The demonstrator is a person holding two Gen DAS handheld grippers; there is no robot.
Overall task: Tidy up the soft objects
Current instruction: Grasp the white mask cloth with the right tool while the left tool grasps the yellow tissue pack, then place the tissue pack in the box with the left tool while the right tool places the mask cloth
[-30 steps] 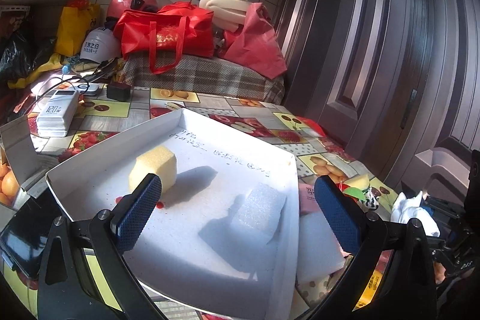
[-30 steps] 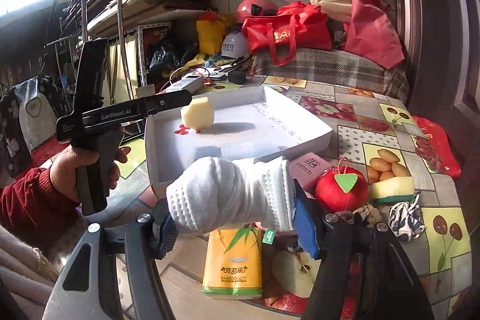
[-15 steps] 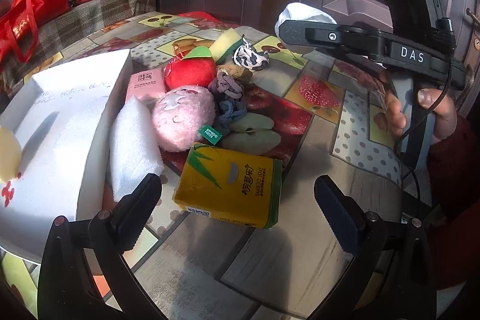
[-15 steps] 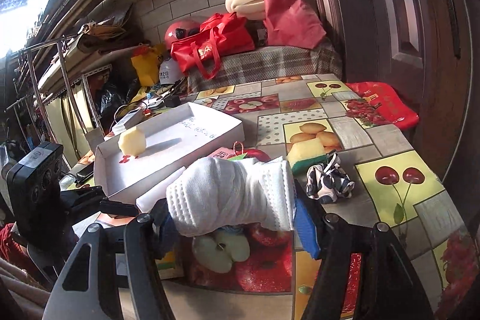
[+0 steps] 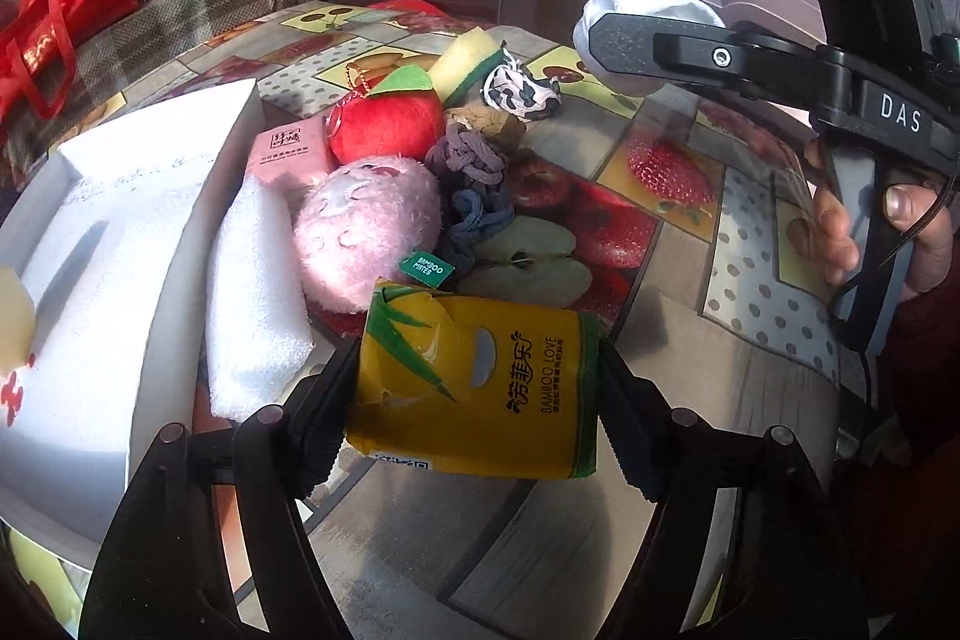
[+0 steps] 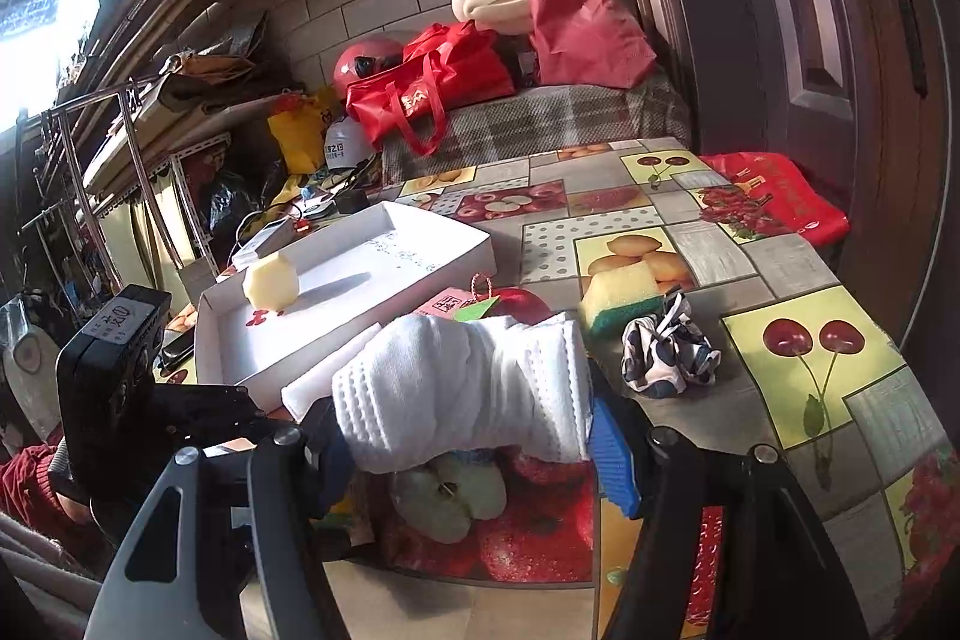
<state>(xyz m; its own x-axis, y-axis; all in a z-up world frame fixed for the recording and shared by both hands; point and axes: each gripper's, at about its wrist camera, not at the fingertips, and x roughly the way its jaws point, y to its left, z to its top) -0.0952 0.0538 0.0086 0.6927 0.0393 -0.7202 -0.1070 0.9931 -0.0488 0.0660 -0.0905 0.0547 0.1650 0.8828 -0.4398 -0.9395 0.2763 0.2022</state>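
— Where is the yellow tissue pack (image 5: 474, 388)?
— Pinched between the pads of the left hand-held gripper (image 5: 480, 394), low over the table (image 5: 660, 340), beside the white box (image 5: 90, 280)

— And the right hand-held gripper (image 6: 468, 436)?
— Clamped on a rolled white towel (image 6: 462, 394), above the pile of soft toys

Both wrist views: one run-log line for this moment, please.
left tongs: shut on yellow tissue pack | right tongs: shut on white rolled towel | white tray: holds yellow foam block
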